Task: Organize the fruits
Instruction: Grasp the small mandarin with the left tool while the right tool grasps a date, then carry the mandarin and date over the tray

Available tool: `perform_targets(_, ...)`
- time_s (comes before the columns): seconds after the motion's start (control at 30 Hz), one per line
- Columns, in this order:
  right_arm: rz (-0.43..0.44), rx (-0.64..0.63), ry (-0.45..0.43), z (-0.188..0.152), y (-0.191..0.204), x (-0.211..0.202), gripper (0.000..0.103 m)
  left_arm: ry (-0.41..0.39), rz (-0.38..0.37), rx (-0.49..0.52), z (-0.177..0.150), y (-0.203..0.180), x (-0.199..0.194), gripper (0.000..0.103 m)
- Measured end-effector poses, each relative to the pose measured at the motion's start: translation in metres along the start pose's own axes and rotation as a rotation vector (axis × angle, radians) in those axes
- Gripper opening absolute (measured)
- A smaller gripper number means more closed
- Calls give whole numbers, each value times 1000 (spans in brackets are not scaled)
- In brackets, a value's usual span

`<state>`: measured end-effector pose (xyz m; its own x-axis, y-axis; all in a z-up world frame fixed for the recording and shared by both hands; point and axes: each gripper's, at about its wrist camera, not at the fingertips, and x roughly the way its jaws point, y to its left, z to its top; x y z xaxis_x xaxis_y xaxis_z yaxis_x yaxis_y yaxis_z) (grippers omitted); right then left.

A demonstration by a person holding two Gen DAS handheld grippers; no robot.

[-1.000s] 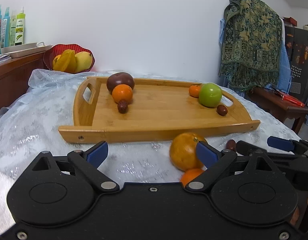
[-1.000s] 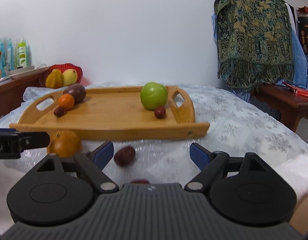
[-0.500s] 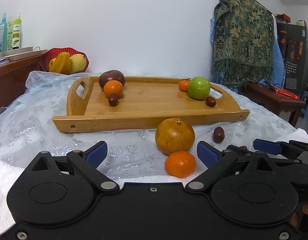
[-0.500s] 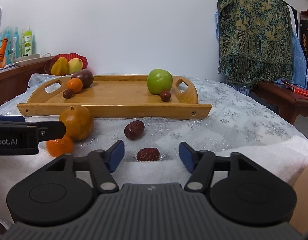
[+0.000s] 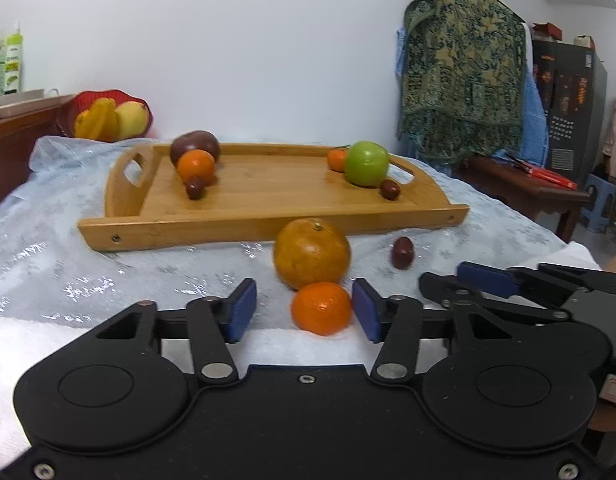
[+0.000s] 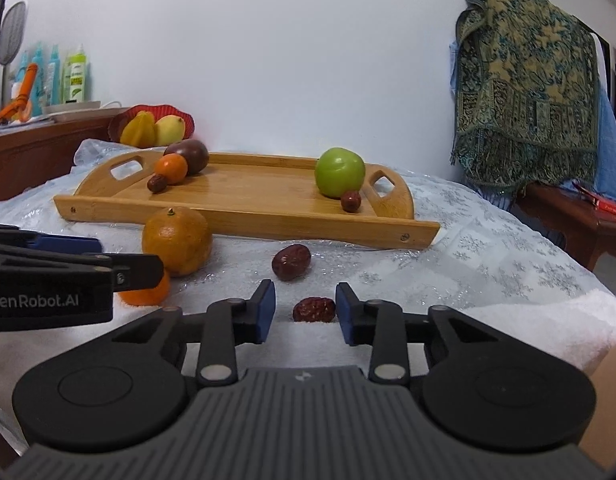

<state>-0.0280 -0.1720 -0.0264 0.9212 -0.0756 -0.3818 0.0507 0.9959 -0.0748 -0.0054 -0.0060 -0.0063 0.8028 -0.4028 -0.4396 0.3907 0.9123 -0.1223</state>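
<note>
A small tangerine [image 5: 321,308] lies on the white cloth between the closing jaws of my left gripper [image 5: 304,313]; a gap remains at the left pad. Behind it sits a large orange [image 5: 311,254]. A red date [image 6: 313,309] lies between the closing jaws of my right gripper [image 6: 306,312], with the left pad clear of it. A second date [image 6: 291,262] lies just beyond. The wooden tray [image 5: 268,226] holds a dark plum, a tangerine and a date at its left end. At its right end are a green apple [image 5: 365,168], a tangerine and a date.
A red bowl of yellow fruit [image 5: 108,120] stands behind the tray on the left. Bottles [image 6: 74,78] stand on a wooden sideboard there. A patterned cloth [image 5: 463,80] hangs at the right over a low wooden table [image 5: 527,192]. The two grippers are side by side.
Both grippers drew back from the tray towards the near edge. The left jaws narrowed around the small tangerine, and the right jaws narrowed around the near date.
</note>
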Motion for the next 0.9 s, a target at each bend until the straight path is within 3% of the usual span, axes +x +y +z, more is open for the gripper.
perform_targets(0.2,4,9,21,0,0,4,37,39,-24,16,-4,-5,4,39)
perform_targets(0.9,13,8,40,-2,2,9,32,53,-21,-22,-5,-5,15,33)
